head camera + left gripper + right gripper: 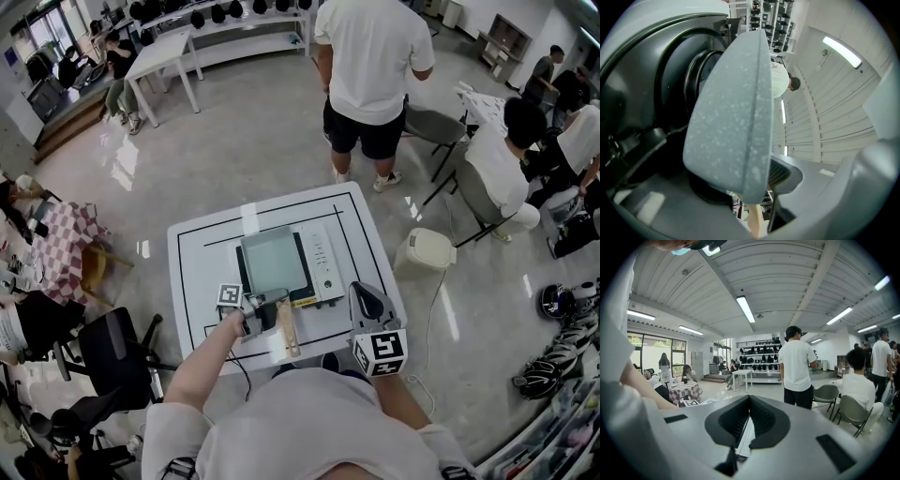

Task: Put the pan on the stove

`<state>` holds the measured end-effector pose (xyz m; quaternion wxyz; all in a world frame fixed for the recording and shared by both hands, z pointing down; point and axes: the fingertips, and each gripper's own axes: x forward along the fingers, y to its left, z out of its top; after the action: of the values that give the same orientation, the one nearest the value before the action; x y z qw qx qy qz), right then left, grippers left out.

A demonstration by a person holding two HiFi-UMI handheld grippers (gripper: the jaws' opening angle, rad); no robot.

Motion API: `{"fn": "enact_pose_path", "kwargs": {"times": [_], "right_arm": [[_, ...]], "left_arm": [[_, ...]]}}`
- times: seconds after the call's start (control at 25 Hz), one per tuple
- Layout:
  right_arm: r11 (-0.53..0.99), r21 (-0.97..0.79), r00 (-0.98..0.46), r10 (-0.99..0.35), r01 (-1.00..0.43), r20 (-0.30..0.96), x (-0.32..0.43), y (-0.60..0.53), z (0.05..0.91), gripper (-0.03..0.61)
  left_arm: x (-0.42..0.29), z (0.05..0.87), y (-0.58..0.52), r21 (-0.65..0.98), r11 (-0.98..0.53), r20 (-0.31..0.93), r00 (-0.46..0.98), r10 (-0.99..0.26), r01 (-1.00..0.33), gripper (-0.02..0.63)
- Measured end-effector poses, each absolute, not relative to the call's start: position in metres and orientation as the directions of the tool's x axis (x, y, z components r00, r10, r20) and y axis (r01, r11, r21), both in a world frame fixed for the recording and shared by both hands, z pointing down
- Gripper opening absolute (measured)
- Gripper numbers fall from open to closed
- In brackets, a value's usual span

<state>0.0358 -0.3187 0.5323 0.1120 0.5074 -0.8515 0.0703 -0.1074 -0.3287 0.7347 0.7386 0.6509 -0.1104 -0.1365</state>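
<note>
Sitting on stove (324, 264): pan (272, 261) | your left gripper (265, 315): fingers spread astride wooden handle (287, 330) | your right gripper (367, 302): fingers together, empty

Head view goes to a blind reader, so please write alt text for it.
Seen from above, a square grey pan sits on a white stove on a white table. The left claw is at the pan's wooden handle; the right claw hovers empty near the table's edge.
</note>
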Motion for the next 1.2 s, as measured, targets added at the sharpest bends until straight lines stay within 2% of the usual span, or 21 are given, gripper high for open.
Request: {"fn": "enact_pose_path", "kwargs": {"times": [0.24, 0.56, 0.68, 0.76, 0.84, 0.92, 1.08, 1.2], "right_arm": [[0.487, -0.012, -0.473, -0.841, -0.873, 0.263, 0.035, -0.318, 0.532, 0.009], [0.505, -0.024, -0.493, -0.83, -0.863, 0.262, 0.034, -0.317, 0.533, 0.009], [0.52, -0.031, -0.509, -0.822, -0.854, 0.256, 0.03, -0.316, 0.532, 0.009], [0.53, -0.034, -0.521, -0.816, -0.847, 0.25, 0.027, -0.315, 0.531, 0.008], [0.542, -0.036, -0.534, -0.81, -0.84, 0.243, 0.024, -0.315, 0.528, 0.009], [0.554, -0.04, -0.547, -0.804, -0.832, 0.234, 0.019, -0.315, 0.525, 0.008], [0.575, -0.049, -0.571, -0.793, -0.817, 0.215, 0.006, -0.312, 0.517, 0.009], [0.586, -0.066, -0.587, -0.785, -0.807, 0.197, -0.002, -0.31, 0.509, 0.009]], "left_arm": [[-0.124, 0.737, -0.321, 0.994, 0.112, 0.027, 0.917, -0.398, 0.019, 0.196], [-0.193, 0.717, -0.3, 0.999, 0.041, 0.035, 0.761, -0.648, -0.01, 0.199], [-0.22, 0.705, -0.284, 0.989, -0.022, 0.083, 0.671, -0.737, -0.147, 0.162], [-0.235, 0.695, -0.277, 0.946, -0.066, 0.146, 0.596, -0.79, -0.319, 0.116], [-0.248, 0.681, -0.271, 0.85, -0.09, 0.216, 0.501, -0.838, -0.519, 0.079], [-0.255, 0.662, -0.267, 0.737, -0.116, 0.241, 0.419, -0.875, -0.666, 0.015], [-0.254, 0.604, -0.262, 0.497, -0.185, 0.189, 0.313, -0.931, -0.848, 0.009], [-0.254, 0.566, -0.258, 0.305, -0.171, 0.145, 0.223, -0.964, -0.937, 0.009]]}}
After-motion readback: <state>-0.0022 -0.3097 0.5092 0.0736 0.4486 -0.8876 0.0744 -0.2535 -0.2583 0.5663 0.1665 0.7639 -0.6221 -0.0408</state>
